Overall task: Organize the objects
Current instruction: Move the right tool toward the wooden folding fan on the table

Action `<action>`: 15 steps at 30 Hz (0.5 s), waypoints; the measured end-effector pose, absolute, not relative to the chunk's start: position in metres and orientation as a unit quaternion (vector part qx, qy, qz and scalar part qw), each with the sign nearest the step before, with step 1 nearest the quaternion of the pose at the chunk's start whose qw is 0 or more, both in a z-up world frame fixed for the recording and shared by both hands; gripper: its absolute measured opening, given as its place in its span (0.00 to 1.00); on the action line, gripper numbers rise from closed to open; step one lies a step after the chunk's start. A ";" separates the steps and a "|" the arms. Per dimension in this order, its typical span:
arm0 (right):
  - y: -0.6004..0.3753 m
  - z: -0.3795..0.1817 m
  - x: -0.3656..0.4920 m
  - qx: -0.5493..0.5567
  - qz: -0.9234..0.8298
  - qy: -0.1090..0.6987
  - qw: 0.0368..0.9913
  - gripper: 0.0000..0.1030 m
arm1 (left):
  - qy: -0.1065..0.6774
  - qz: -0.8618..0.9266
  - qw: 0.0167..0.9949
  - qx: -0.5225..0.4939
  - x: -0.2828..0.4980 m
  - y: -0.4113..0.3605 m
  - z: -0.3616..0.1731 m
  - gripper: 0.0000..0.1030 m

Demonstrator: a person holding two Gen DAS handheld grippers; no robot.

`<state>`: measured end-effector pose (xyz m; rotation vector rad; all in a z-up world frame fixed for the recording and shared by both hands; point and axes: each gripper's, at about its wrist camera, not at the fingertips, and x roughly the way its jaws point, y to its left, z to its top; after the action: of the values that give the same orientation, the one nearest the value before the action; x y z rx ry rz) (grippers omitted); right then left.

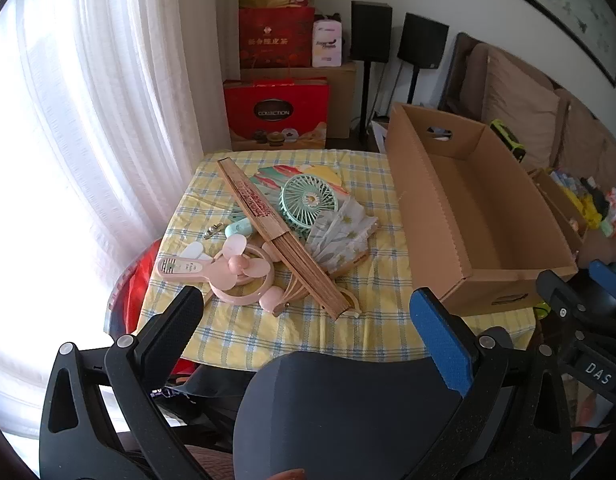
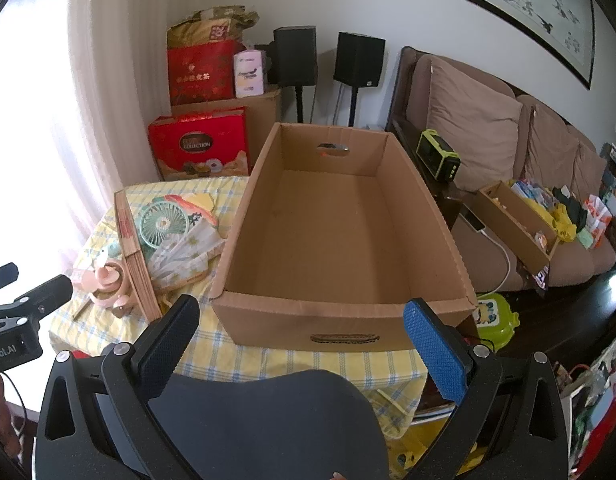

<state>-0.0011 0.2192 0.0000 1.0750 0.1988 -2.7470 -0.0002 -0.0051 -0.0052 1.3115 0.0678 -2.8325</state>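
Here, both grippers' fingers (image 1: 441,334) apart, fans (image 1: 268,232) ahead of left, cardboard box (image 2: 335,224) ahead of right.

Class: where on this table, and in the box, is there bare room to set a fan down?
The cardboard box is bare inside. Bare tablecloth lies along the near edge, before the fan pile. It is crowded where the wooden folding fan overlaps the green fan and pink fan.

White curtains (image 1: 88,120) glow with daylight beside a brown sofa (image 2: 507,152) under a framed painting (image 2: 507,4).
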 end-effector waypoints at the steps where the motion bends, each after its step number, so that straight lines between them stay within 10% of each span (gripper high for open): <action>1: 0.218 -0.001 -0.002 0.362 -0.925 0.068 0.094 1.00 | 0.021 -0.907 0.011 0.420 0.000 -0.005 -0.005 1.00; 15: 0.179 -0.005 -0.008 0.348 -0.921 0.109 0.140 1.00 | 0.036 -0.905 0.010 0.423 -0.015 -0.034 -0.007 1.00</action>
<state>-0.0085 0.1789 -0.0049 1.0048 0.3144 -2.6605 -0.0152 -0.0340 -0.0074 1.3205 0.1124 -2.8267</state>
